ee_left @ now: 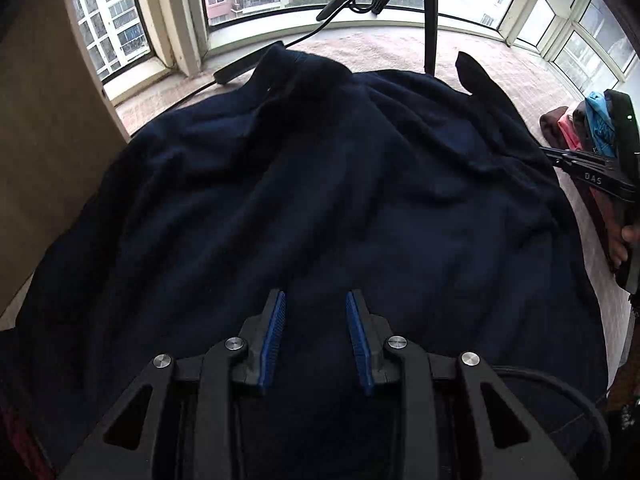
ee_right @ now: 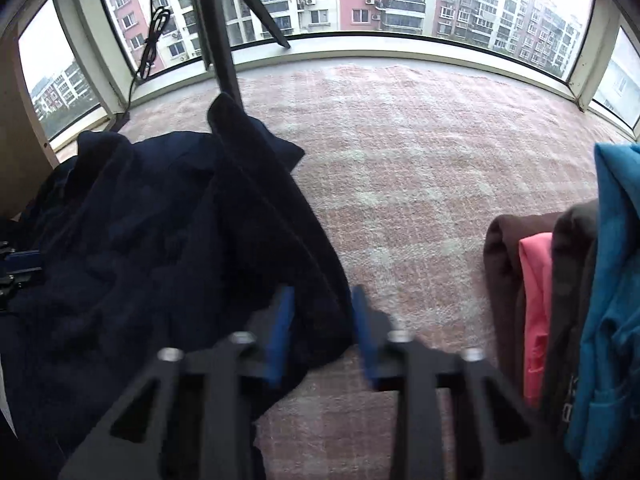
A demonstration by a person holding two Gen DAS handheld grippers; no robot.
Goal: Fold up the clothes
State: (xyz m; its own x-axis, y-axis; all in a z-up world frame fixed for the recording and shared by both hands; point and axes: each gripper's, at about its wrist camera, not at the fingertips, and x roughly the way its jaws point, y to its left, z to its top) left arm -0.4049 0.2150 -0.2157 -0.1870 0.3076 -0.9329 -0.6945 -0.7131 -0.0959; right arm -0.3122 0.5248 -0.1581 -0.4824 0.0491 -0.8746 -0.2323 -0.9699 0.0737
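Observation:
A dark navy garment (ee_left: 300,180) lies crumpled on a pink checked cover (ee_right: 420,180). My left gripper (ee_left: 316,312) hovers over its near middle, blue pads apart and nothing between them. In the right wrist view it shows only at the far left edge (ee_right: 18,268). My right gripper (ee_right: 322,320) is at the navy garment's (ee_right: 160,240) right edge. Its fingers are blurred there, with the cloth's edge between the pads. From the left wrist view, the right gripper's (ee_left: 556,155) tips look drawn together on that edge.
A pile of folded clothes (ee_right: 560,300) in brown, pink and blue sits to the right, also seen in the left wrist view as a pile (ee_left: 580,128). A black tripod (ee_right: 216,40) and cables stand at the window. A hand (ee_left: 630,236) holds the right gripper.

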